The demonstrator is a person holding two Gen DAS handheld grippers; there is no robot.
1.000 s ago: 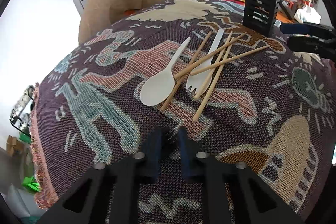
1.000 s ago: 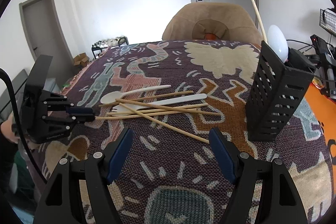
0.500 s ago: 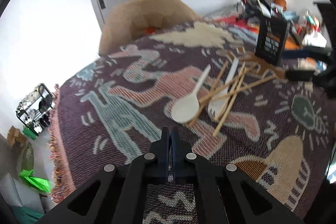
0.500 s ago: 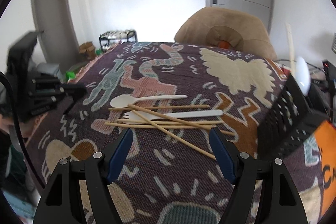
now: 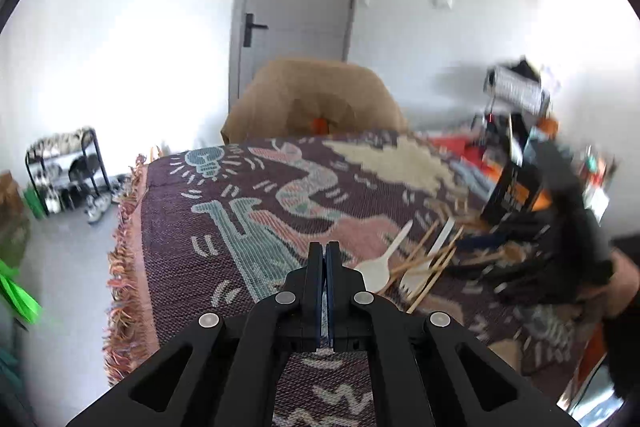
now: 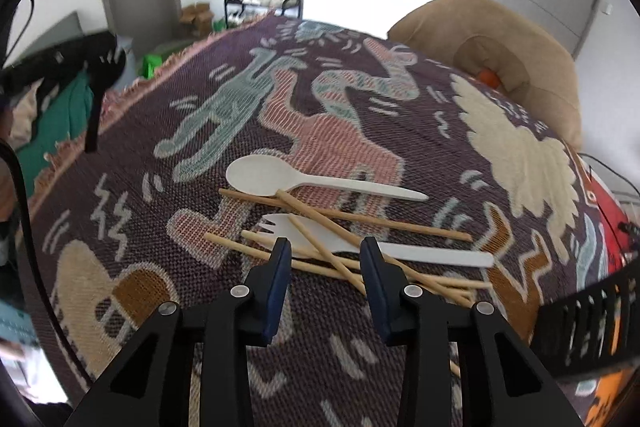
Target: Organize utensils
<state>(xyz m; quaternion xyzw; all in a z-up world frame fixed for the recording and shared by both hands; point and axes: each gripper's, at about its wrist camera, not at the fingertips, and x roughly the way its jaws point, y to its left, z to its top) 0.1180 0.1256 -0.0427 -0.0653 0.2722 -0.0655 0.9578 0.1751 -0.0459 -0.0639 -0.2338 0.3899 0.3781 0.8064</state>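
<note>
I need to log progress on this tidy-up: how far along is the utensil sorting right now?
Early stage. Done: little that shows; the black holder sits at the frame edge, its contents out of view. In hand: nothing yet. The right claw has been closing above the chopsticks and fork, not yet gripping; the left claw is shut, empty. Left: spoon, fork and chopsticks lie loose on the blanket.

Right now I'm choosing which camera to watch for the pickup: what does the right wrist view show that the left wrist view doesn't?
Right wrist only: the right gripper from behind, jaws apart and just closing, poised above the wooden chopsticks and white plastic fork, gripping nothing.
Left wrist only: the left gripper, jaws shut and empty, well short of the pile.
Both: the white plastic spoon, chopsticks, fork, black slotted utensil holder and patterned woven tablecloth.
</note>
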